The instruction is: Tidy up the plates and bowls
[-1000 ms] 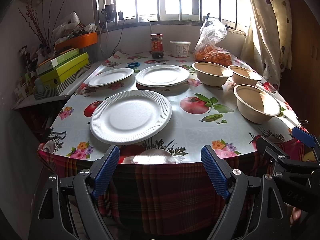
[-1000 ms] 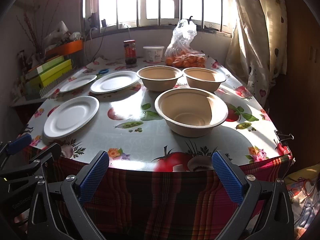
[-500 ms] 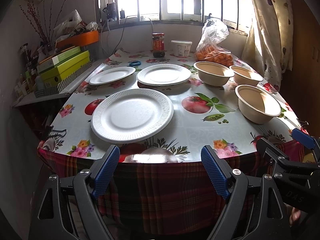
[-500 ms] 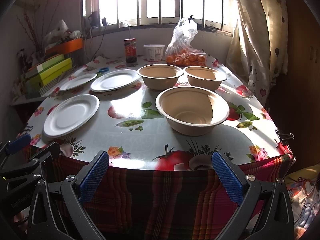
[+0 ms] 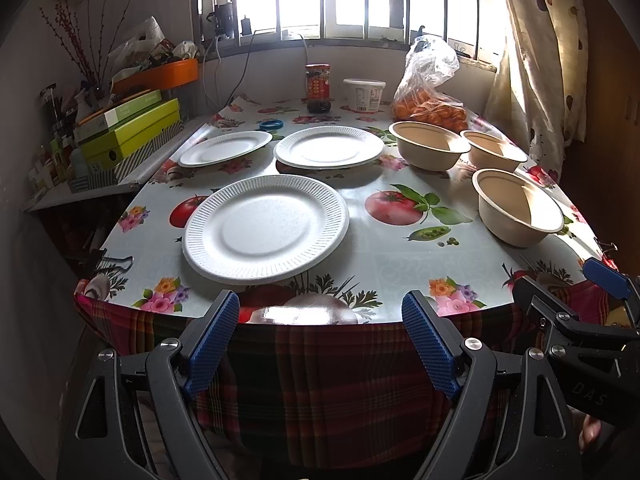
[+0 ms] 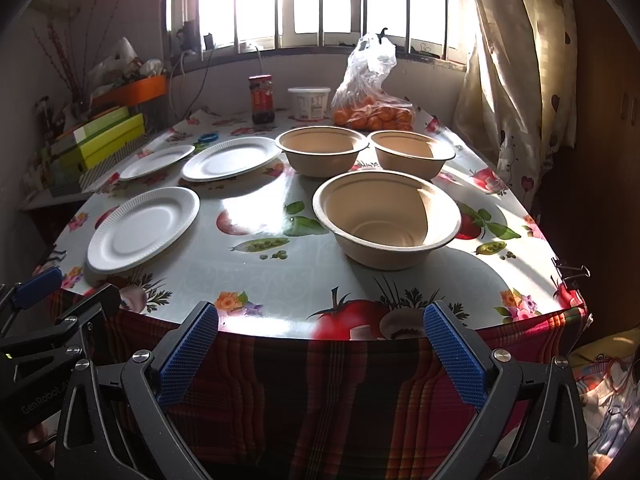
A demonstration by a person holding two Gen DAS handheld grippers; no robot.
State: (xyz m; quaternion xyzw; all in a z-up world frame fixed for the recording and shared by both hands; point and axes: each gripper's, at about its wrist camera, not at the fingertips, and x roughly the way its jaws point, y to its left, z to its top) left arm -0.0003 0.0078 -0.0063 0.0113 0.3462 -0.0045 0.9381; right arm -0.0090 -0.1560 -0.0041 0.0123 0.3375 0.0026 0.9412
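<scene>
Three white ribbed plates lie on the table: a near one (image 5: 266, 228) (image 6: 142, 229), a middle one (image 5: 329, 147) (image 6: 231, 158) and a small far left one (image 5: 225, 148) (image 6: 157, 162). Three tan bowls stand to the right: a near one (image 5: 518, 207) (image 6: 386, 218), a far left one (image 5: 429, 146) (image 6: 321, 150) and a far right one (image 5: 493, 153) (image 6: 412, 153). My left gripper (image 5: 320, 340) is open and empty, short of the table edge before the near plate. My right gripper (image 6: 320, 352) is open and empty, short of the edge before the near bowl.
The table (image 5: 384, 256) has a fruit-print cloth over a plaid skirt. At the back stand a jar (image 5: 318, 88), a white tub (image 5: 364, 95) and a bag of oranges (image 5: 430, 110). Green boxes (image 5: 128, 128) sit on a left shelf. A curtain (image 6: 520, 60) hangs at right.
Both grippers have drifted slightly toward the table; the plates and bowls look a little closer. Nothing on the table has moved.
</scene>
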